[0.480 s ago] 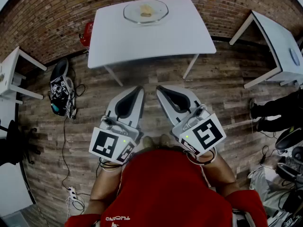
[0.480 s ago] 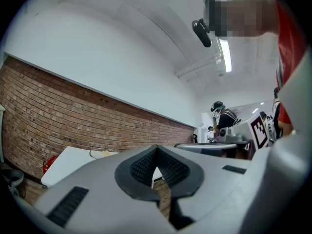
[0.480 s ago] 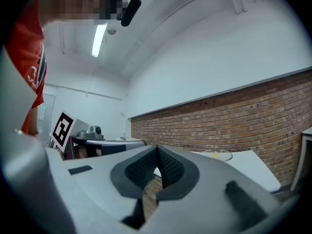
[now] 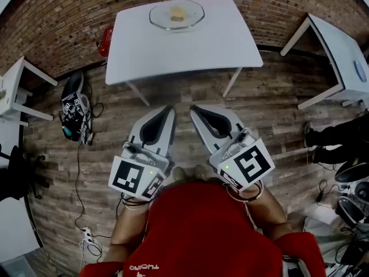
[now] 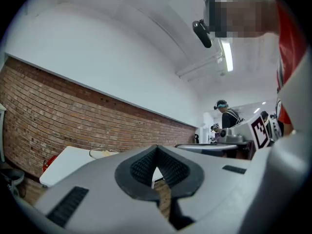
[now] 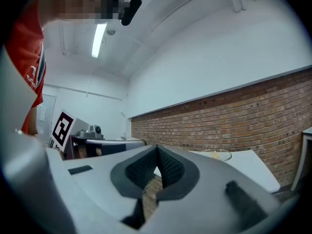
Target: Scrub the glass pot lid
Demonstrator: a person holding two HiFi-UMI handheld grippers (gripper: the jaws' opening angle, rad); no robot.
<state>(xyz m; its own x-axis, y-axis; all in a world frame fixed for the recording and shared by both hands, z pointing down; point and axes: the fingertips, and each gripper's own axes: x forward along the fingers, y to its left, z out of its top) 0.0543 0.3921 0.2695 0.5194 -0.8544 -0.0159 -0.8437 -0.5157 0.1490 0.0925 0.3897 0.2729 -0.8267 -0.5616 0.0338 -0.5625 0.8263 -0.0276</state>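
Glass pot lid sits on the white table at the far end of the head view, near the table's back edge by the brick wall, w/ a small yellowish item on it; we can't tell what that item is. We hold the L gripper and the R gripper low, close in front of our red shirt. They are side by side over the wood floor, tips angled toward each other, both well apart from table & lid. A spare marker device w/ cables lies on the floor at left. Side tables stand at both edges.

L gripper view: the black ribbed pads meet at the tips, so the jaws are fully together w/ nothing btwn them. At left beyond them we see the table edge w/ the lid's rim just visible, brick behind. At right is the other gripper's marker cube, and a person stands farther back.

R gripper view: here too the pads are pressed together, closed & empty. The lid shows at right on the table, in front of the brick. The L gripper's cube is at left.
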